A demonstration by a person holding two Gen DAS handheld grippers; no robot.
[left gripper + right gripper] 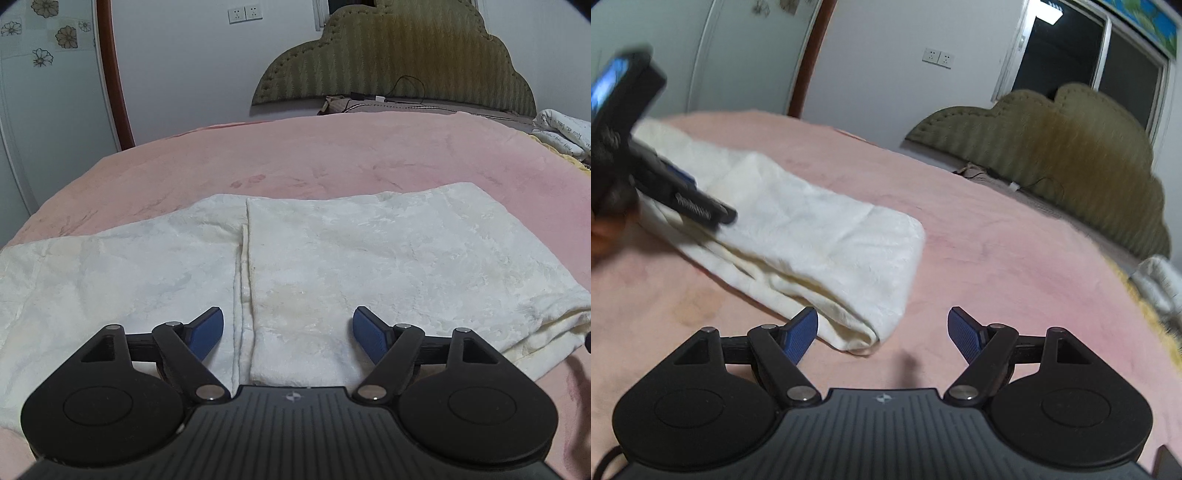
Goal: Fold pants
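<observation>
White pants (332,251) lie flat on the pink blanket (332,155) of the bed, already doubled over, one layer's edge running down the middle; fabric looks soft, thick and limp, likely light and prone to sagging, so best taken at a folded end or corner, through all layers. Left gripper (288,332) hovers over the near edge, jaws wide apart, nothing between the pads; right gripper (882,332) is likewise wide open and empty, just beside the pants' right end. The pants' left end is cut off, waistband cannot be told from cuffs, and the right view is motion-blurred.
</observation>
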